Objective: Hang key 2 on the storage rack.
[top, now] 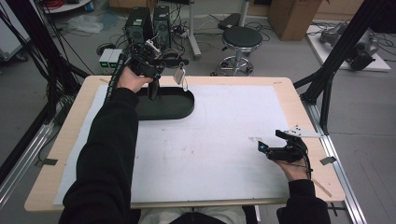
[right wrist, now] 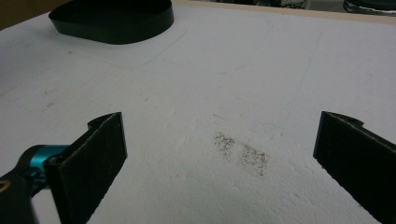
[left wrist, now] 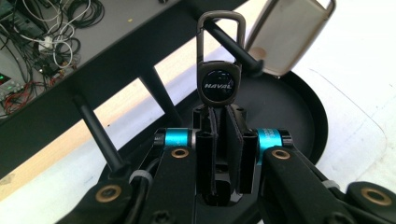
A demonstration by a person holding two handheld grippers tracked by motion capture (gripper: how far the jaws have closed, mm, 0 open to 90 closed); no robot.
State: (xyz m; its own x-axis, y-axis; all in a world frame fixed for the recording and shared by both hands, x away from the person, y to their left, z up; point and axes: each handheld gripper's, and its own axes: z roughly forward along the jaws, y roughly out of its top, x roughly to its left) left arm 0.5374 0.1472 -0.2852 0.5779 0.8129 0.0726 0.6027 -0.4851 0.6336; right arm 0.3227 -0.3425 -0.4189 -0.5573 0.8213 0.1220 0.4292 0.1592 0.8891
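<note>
A dark keychain with a round HAVAL badge (left wrist: 218, 87) has its metal clip (left wrist: 220, 31) looped over a black peg (left wrist: 236, 50) of a key rack. My left gripper (left wrist: 219, 122) is shut on the keychain's strap just below the badge. A grey car key (left wrist: 289, 35) hangs beside the clip. From above, the left gripper (top: 156, 70) is raised over the far end of the black tray (top: 184, 110), with the key (top: 180, 75) dangling to its right. My right gripper (right wrist: 219, 158) stands open over bare white foam and rests near the table's right edge (top: 276, 143).
The rack's black bar (left wrist: 93, 70) and two more pegs (left wrist: 100, 135) rise from the tray (left wrist: 308, 112). A white foam sheet (top: 224, 140) covers the wooden table (top: 70, 121). Beyond the far edge are a stool (top: 241, 38), computer cases and cables.
</note>
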